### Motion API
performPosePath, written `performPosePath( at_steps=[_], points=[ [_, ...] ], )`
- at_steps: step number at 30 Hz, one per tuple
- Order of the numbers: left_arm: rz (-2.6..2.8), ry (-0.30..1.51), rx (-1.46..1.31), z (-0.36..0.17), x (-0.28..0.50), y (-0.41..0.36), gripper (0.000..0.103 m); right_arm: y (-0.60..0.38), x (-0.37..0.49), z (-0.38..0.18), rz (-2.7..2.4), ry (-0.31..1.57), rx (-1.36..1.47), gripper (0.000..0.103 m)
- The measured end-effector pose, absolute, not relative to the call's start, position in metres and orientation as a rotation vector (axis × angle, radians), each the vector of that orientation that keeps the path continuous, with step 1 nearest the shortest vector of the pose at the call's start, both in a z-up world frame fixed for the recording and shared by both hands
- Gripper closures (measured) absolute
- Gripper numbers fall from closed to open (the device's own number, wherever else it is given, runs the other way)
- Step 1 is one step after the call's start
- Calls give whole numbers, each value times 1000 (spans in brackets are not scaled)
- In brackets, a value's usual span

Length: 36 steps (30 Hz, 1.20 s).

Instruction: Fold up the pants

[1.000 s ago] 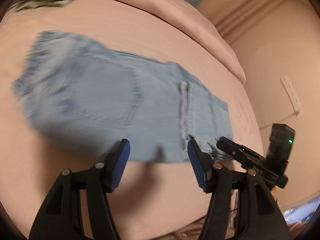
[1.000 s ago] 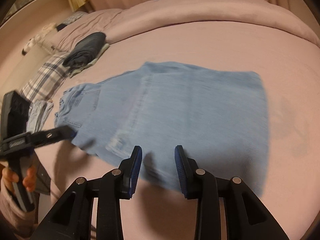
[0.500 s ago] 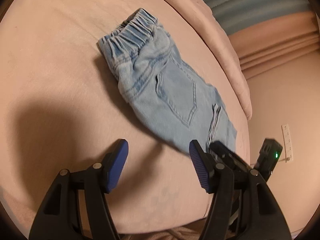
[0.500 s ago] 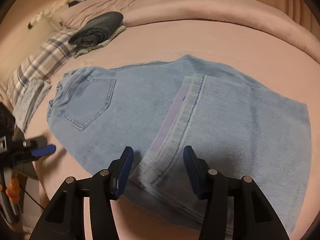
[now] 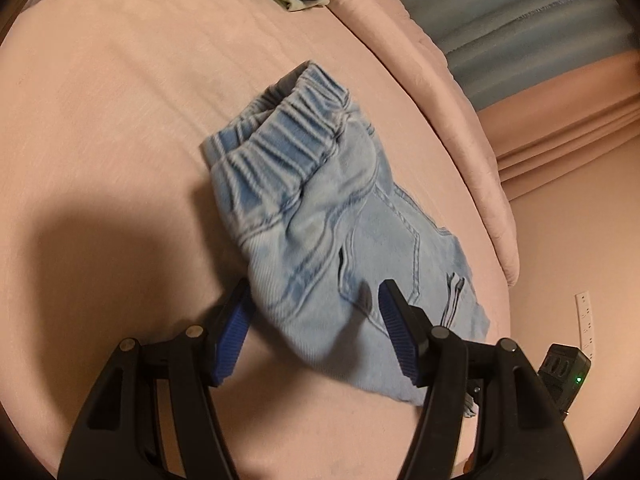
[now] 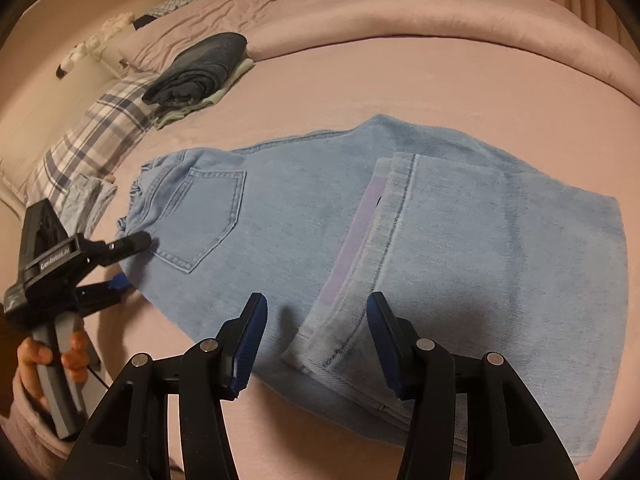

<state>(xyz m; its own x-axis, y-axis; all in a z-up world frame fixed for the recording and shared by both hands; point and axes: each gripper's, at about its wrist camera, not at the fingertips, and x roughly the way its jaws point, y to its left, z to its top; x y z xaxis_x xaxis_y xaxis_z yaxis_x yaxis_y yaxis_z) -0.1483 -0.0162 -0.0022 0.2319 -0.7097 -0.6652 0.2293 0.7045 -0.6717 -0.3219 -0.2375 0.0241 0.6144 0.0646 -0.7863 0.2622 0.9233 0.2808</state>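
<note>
The pants (image 6: 360,240) are seen lying flat on the bed (image 6: 400,80), mid-frame, legs already doubled over. Since a second ago the left gripper (image 5: 314,328) has been brought down at the waistband corner, lower centre, jaws open around it; the right gripper (image 6: 316,344) is held open over the hem — another fold seems close.

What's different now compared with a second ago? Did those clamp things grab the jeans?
Both have closed in on the jeans. The left gripper swung round to the waistband end and now straddles that edge, jaws open. The right gripper moved in over the folded-up hem, also open. Nothing has been grabbed or let go. The jeans stayed folded on the bed, with the dark clothes pile unmoved.
</note>
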Motion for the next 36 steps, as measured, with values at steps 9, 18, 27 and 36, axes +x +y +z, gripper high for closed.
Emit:
performPosePath(
  at_steps=[9,18,27,36],
  points=[
    [-689,1142,-459,-1,-132,-38,44,-229,-312,26,-111,910,373,51],
    [-644,1078,-390,13,-138,-44,70,-208,-260,25,-67,908,349,51],
    [-679,941,-235,34,-150,-57,76,-211,-207,12,-124,980,334,59],
    [-693,900,-178,38,-149,-61,76,-216,-225,16,-96,981,414,59]
  ],
)
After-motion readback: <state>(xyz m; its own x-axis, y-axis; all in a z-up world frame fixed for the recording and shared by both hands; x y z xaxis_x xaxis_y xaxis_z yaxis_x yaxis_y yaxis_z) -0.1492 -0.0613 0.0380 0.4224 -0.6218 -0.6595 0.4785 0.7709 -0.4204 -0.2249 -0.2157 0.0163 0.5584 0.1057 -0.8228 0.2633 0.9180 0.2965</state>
